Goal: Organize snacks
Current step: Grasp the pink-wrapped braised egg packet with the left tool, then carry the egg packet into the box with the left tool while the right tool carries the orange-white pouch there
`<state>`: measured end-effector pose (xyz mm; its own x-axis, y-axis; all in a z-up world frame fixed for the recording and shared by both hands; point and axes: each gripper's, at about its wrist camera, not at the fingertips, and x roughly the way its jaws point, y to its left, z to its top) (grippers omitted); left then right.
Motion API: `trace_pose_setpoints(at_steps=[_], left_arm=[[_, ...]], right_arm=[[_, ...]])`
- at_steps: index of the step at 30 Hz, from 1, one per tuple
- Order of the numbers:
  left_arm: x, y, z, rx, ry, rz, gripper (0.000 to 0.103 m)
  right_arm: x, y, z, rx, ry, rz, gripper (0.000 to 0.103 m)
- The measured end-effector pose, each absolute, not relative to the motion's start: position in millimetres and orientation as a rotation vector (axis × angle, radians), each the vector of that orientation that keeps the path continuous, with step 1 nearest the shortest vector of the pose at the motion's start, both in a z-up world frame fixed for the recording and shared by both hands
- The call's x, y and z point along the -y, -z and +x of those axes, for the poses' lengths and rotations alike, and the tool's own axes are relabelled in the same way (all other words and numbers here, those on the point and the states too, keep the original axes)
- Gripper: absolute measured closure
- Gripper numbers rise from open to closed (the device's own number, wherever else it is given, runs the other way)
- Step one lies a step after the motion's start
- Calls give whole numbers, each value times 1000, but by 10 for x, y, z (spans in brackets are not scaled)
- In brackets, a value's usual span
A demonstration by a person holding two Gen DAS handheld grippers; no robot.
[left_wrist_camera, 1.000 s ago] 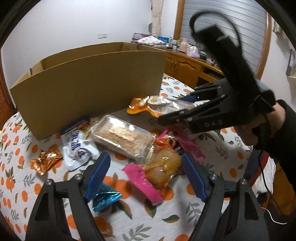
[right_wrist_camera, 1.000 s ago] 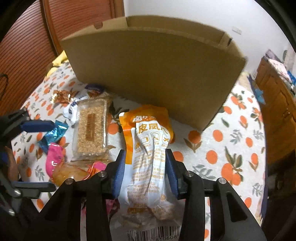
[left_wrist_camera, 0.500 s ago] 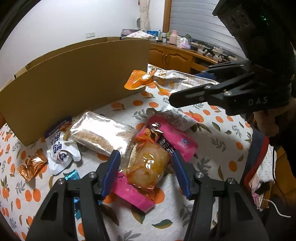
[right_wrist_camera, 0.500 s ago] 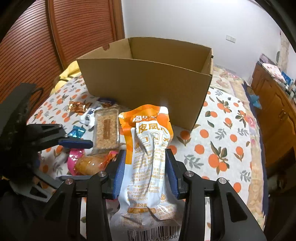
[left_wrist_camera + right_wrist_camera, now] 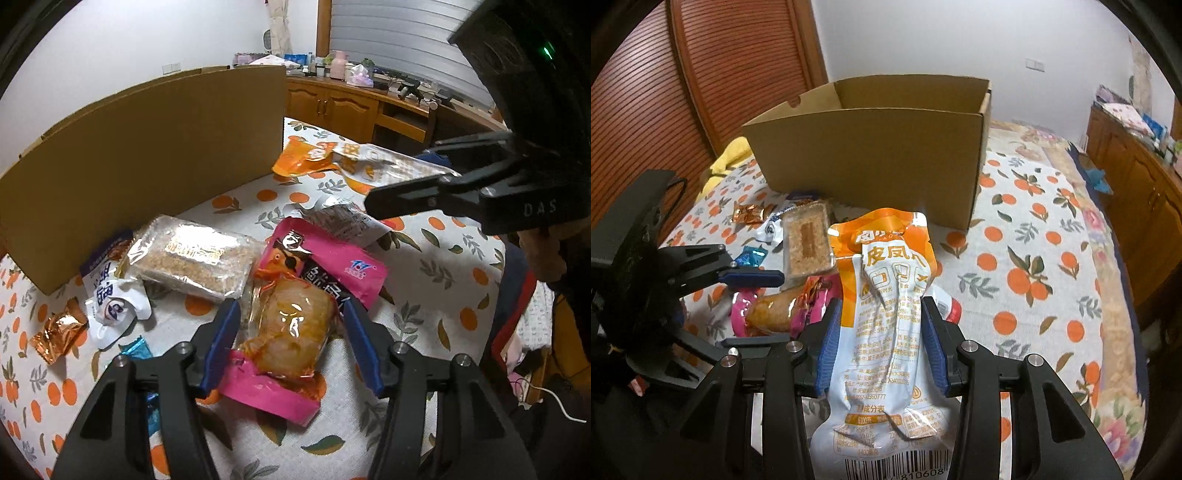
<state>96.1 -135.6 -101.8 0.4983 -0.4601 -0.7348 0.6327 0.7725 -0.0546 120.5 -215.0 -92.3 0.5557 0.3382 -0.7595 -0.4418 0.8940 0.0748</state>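
Left wrist camera sat behind its own fingers, angled down, close over the snack pile (image 5: 258, 280) on the orange-print tablecloth (image 5: 424, 254). It faced the cardboard box (image 5: 147, 155), with wooden cabinets (image 5: 332, 107) beyond. Right wrist camera rode higher and farther back, looking down toward the same box (image 5: 871, 155) and a slatted wooden door (image 5: 738, 74). Both views shared box, pile and cloth; each caught the other gripper at its edge.

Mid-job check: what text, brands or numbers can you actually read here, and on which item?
"DAS": right gripper body.
"皮凤": orange-white pouch held in the right gripper.
"810608": barcode on that pouch.
"167": pink packet.
Pouch's fine print and white-blue packet: too small or blurred.
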Motion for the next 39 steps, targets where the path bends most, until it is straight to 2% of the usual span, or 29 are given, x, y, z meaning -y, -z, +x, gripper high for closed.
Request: trace_pose_setpoints(at_steps=[5,8,10,26,39], left_arm=[[1343,1012,940,-822,684,218,54],[1297,1004,921,-821,683,194,64],[1282,995,907,-826,693,176,67],[1221,944,745,-818,680,150,69],[1166,629,637,-748,677,127,68]], right_arm=[[2198,943,1146,-866,-459,-103,61],[2210,962,1126,-867,-458,-94,61],[2213,977,1113,-867,-457,-91,61],[2202,1048,1096,-865,-448,-75,61],[2222,975,1069,-840,-432,-68,61]])
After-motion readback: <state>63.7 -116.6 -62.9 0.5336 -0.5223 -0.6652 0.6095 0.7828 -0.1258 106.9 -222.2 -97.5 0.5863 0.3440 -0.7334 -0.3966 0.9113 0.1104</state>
